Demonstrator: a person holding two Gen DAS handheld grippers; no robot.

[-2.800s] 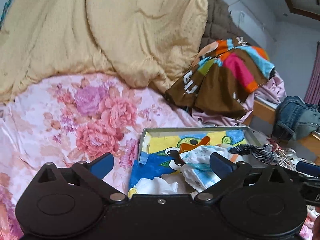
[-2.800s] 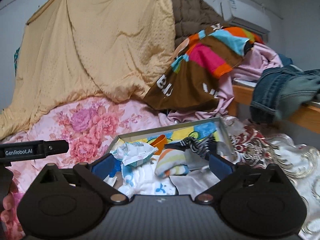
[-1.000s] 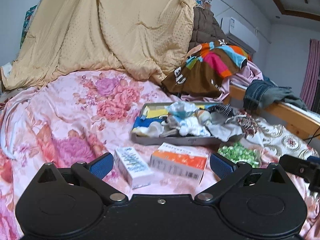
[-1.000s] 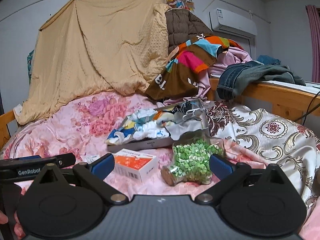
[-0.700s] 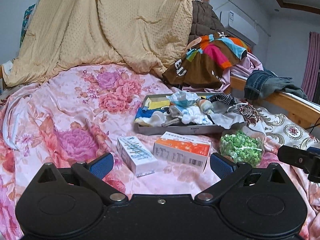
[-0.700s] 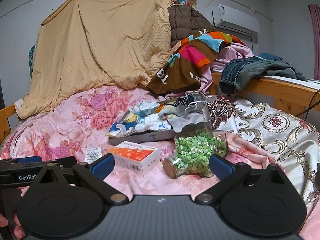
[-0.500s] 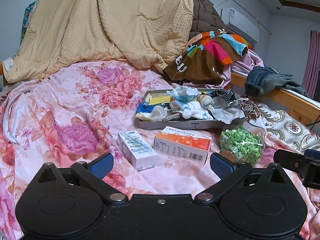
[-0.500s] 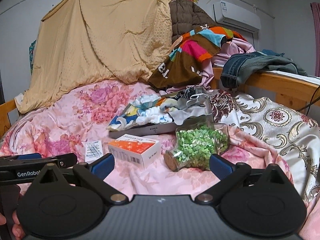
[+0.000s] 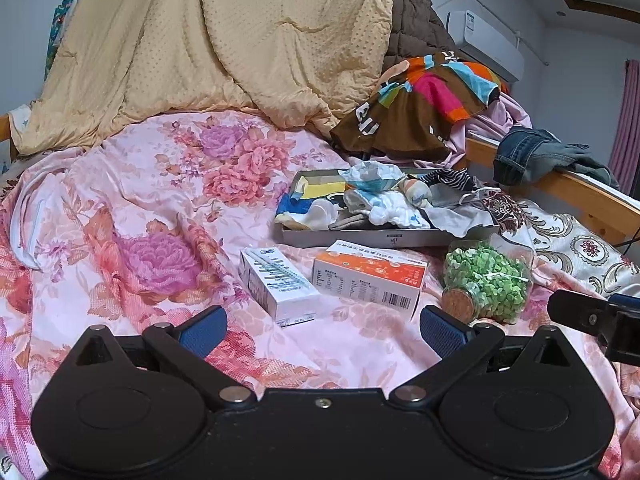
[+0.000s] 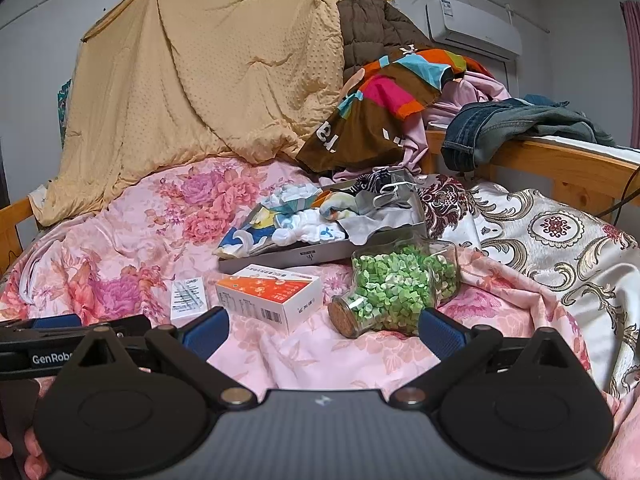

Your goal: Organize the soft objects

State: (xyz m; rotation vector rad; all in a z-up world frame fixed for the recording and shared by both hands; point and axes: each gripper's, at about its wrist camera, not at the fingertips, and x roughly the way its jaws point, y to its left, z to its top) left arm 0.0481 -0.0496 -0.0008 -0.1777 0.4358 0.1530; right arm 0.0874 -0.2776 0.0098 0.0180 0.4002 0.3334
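A grey shallow box (image 9: 384,237) (image 10: 280,261) on the pink floral bedspread holds a heap of soft items: white socks (image 9: 394,208) (image 10: 308,229), a crumpled white-and-blue cloth (image 9: 370,174), a striped dark piece (image 9: 446,178) and a grey cloth (image 10: 372,216). My left gripper (image 9: 323,326) is open and empty, low over the bedspread in front of the box. My right gripper (image 10: 323,326) is open and empty, beside it to the right.
Between the grippers and the box lie a white carton (image 9: 278,286) (image 10: 188,296), an orange-and-white carton (image 9: 370,276) (image 10: 270,294) and a corked jar of green pieces (image 9: 486,282) (image 10: 394,286). A yellow quilt (image 9: 224,48), piled clothes (image 9: 424,108) and a wooden rail with jeans (image 10: 520,128) stand behind.
Both grippers have pulled back from directly over the box, toward the near side of the bed. The cartons and jar have come into view. Both stay open and empty.
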